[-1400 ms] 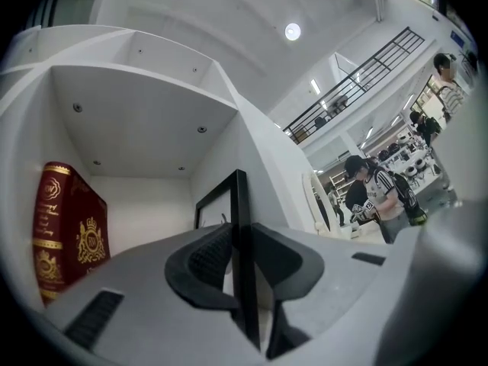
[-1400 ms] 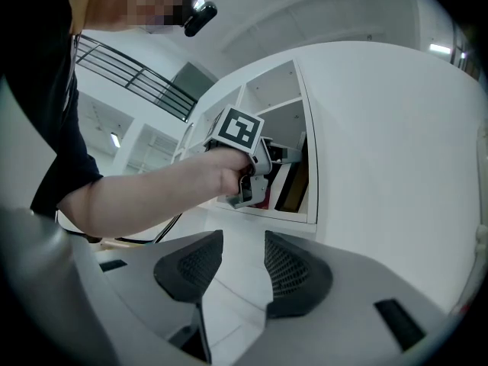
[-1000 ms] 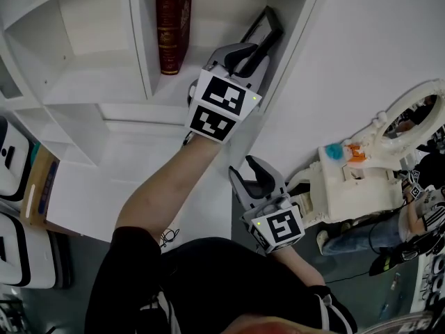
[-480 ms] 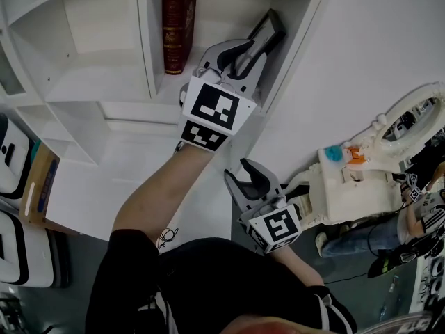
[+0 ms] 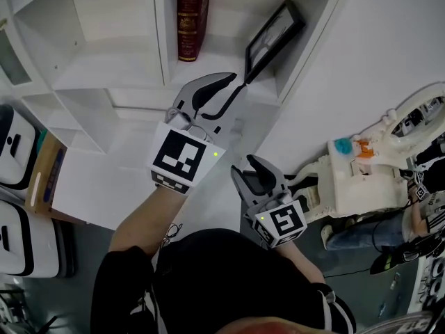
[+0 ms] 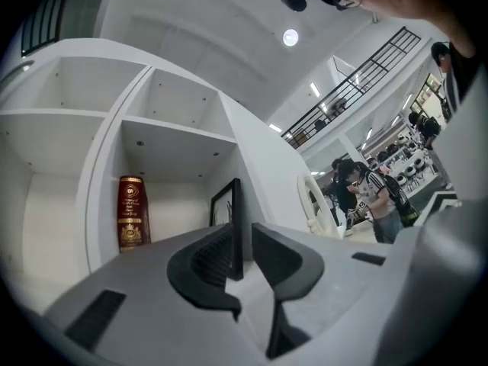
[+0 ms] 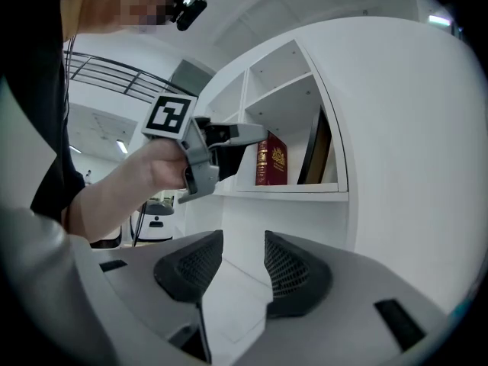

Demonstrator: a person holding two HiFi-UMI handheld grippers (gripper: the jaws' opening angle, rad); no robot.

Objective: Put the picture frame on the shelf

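Two empty, open grippers: frame (image 5: 272, 39) stands edgewise on shelf (image 5: 111, 75), straight ahead of left gripper (image 5: 236, 84); right gripper (image 5: 245, 167) farther.

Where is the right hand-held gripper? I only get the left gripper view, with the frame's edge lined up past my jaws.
Observer: In the head view the right hand-held gripper sits nearer your body than the left hand-held gripper, off to its right and short of the shelf.
Operator: Is it carrying anything?
Observer: No. The right gripper view shows its jaws apart with nothing between them.
Operator: How does the frame stand?
Observer: In the head view the picture frame is tilted, with its top toward the compartment's right wall, apart from the red book.
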